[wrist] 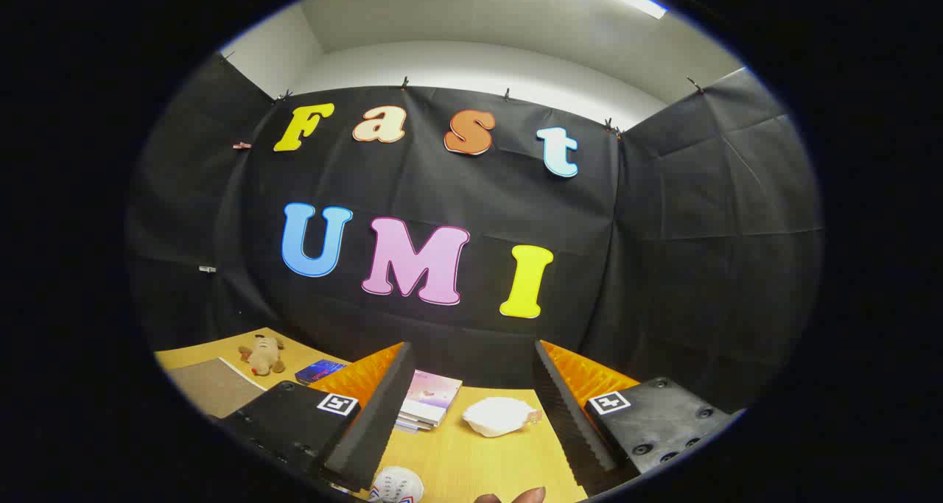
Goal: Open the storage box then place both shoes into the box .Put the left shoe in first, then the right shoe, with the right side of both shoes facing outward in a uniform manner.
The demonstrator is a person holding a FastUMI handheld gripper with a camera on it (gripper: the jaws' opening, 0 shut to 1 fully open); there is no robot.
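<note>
The hand-held gripper [471,407] is held above a wooden worktop [471,459], its two fingers spread wide apart and grasping nothing, pointing toward the black cloth wall of the booth. Taking the white shell-shaped dish [497,416] as the landmark: it lies on the worktop between the fingers, closer to the right finger, with a small tag touching its right edge. Just left of the dish, partly behind the left finger, sits a small stack of books [429,403] with a pale pink cover on top, its long axis running away from the gripper toward the wall. Nearer than the dish, close beside the base of the left finger, the rounded end of a white shoe [396,484] with red and blue markings shows; too little of it is visible to tell which way it points or how its long axis lies. A fingertip [527,496] of a person shows nearer than the dish. Well to the left of the dish, beyond the left finger, lie a dark blue book [318,371], a brown plush toy [262,355] and a grey-brown mat [214,389]
</note>
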